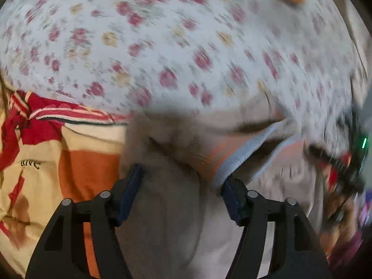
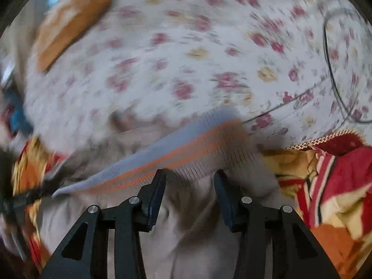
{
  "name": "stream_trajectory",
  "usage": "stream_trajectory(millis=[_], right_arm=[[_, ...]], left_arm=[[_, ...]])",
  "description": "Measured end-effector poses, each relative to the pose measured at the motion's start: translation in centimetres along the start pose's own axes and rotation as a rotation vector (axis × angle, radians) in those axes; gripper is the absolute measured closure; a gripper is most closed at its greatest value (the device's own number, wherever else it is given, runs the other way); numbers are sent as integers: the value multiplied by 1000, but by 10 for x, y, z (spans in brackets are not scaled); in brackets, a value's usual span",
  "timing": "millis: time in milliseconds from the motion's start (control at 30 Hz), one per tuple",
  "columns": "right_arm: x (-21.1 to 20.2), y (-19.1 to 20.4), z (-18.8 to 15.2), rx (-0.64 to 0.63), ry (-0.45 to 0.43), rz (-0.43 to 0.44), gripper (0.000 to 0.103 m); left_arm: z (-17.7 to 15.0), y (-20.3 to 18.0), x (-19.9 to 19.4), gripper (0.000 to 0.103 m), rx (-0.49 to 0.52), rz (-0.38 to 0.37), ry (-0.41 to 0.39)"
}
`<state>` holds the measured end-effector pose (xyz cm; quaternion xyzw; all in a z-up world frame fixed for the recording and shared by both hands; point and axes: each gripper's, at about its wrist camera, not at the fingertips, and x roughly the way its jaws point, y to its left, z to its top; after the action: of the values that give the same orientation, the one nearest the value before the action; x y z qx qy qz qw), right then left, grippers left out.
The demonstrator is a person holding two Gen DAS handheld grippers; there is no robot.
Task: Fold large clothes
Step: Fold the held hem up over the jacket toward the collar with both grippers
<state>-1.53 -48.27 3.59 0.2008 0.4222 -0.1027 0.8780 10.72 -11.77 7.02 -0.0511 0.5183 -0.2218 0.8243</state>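
The left gripper (image 1: pixel 182 181) hangs released over the beige garment (image 1: pixel 167 220), whose grey-orange ribbed band (image 1: pixel 234 160) touches its right finger, while the right gripper (image 2: pixel 189 177), equally released, straddles that band (image 2: pixel 162 153) above the floral bedsheet (image 2: pixel 186 58).

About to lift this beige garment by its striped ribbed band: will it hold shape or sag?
Probably sag: the beige garment lies in soft wrinkles. Its ribbed band looks stretchy, so it may pull long. The open right gripper risks catching one layer only.
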Motion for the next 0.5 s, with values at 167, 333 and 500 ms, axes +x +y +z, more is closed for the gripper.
stream_trajectory(millis=[167, 333, 500], right_arm=[[-34, 13, -15, -38, -26, 91, 41], [-49, 71, -37, -219, 41, 193, 30], [-9, 139, -42, -376, 95, 175, 23]], left_arm=[[2, 14, -21, 27, -53, -74, -21], [-13, 14, -26, 26, -28, -105, -14], [4, 32, -38, 17, -182, -321, -29]])
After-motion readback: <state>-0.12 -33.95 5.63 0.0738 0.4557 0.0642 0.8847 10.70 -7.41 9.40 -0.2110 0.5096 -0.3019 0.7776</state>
